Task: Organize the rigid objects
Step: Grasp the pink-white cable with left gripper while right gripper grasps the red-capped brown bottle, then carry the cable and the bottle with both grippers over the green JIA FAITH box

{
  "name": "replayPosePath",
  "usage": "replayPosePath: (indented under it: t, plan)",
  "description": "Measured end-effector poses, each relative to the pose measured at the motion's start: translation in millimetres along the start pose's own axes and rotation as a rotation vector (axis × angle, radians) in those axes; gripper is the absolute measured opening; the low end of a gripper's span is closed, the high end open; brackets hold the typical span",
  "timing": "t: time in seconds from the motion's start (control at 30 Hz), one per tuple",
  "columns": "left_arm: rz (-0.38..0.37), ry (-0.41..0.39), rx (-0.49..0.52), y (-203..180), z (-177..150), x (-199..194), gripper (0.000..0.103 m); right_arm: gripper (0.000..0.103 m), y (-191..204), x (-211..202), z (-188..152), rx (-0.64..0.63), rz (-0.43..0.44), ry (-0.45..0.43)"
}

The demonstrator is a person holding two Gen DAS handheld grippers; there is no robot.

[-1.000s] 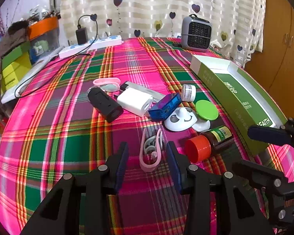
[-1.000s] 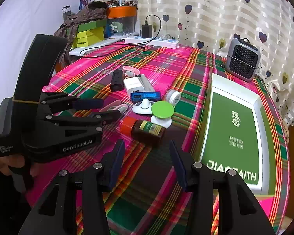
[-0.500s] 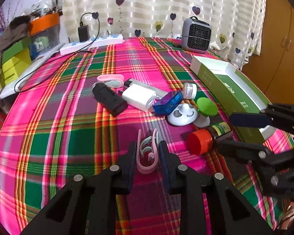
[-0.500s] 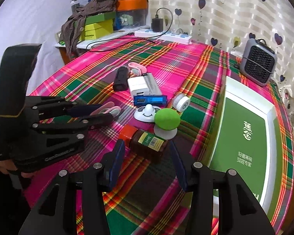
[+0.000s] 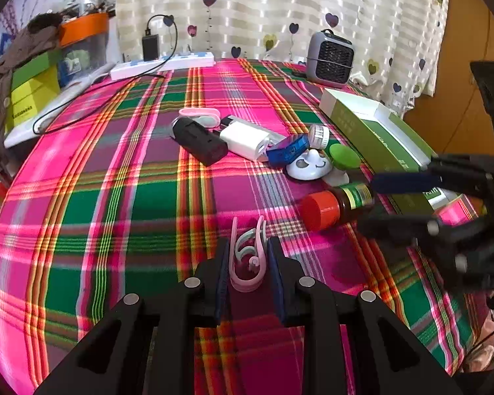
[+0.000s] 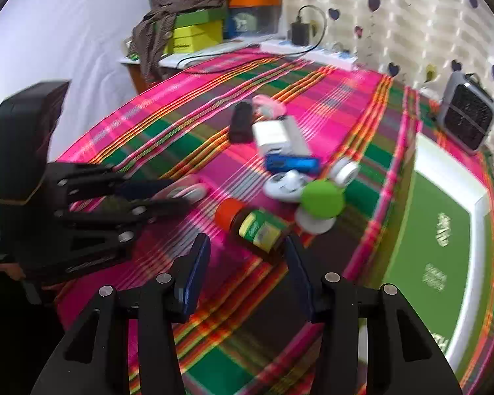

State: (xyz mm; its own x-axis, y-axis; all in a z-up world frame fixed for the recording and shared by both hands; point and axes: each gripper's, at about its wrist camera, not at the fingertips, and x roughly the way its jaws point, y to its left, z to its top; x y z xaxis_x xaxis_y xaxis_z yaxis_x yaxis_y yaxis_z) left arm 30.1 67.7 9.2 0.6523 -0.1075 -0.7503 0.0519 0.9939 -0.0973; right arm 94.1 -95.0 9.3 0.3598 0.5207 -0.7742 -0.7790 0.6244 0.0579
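Note:
A pink U-shaped clip (image 5: 248,260) lies low over the plaid tablecloth (image 5: 131,204), and my left gripper (image 5: 248,243) is shut on it, pads pressing both sides. The same clip (image 6: 184,192) shows blurred in the right wrist view, at the tips of the left gripper (image 6: 168,194). A brown bottle with a red cap (image 6: 253,227) lies on its side. My right gripper (image 6: 247,243) stands open just behind the bottle's base, without pressing it. In the left wrist view the right gripper (image 5: 395,204) straddles the bottle (image 5: 332,205) from the right.
Behind the bottle lies a cluster: black device (image 5: 199,140), white charger (image 5: 245,138), blue gadget (image 5: 288,149), white round holder (image 5: 308,166), green lid (image 5: 344,156), small jar (image 5: 319,135), second pink clip (image 5: 201,115). A green box (image 5: 378,135) lines the right edge. A heater (image 5: 329,57) and power strip (image 5: 163,64) stand at the back.
My left gripper has shut on the pink clip and shifted with it. My right gripper has turned and come closer to the bottle, still open.

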Motion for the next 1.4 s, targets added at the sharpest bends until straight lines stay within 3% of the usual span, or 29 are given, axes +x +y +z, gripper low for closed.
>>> replayPosePath:
  t: [0.3, 0.5, 0.6, 0.63, 0.67, 1.07, 1.4]
  plan:
    - [-0.007, -0.002, 0.004, -1, -3, -1, 0.022, 0.048, 8, 4, 21, -0.196, -0.028, -0.004]
    - [-0.021, -0.005, 0.004, -1, -7, -3, 0.022, 0.048, 9, 25, 23, -0.272, -0.017, 0.102]
    - [-0.032, -0.004, 0.001, -3, -10, -3, 0.022, 0.047, 9, 29, 20, -0.259, 0.003, 0.133]
    - [-0.037, -0.004, 0.000, -3, -10, -4, 0.022, 0.037, 10, 30, 18, -0.249, 0.017, 0.140]
    - [-0.045, -0.003, -0.002, -4, -11, -4, 0.022, 0.034, 10, 30, 17, -0.245, 0.028, 0.146]
    - [-0.026, 0.001, 0.014, -9, -9, -1, 0.022, 0.033, 10, 38, 13, -0.111, 0.033, 0.128]
    - [-0.043, -0.005, 0.005, -15, -8, -1, 0.022, 0.033, 22, 7, -3, -0.035, -0.046, 0.008]
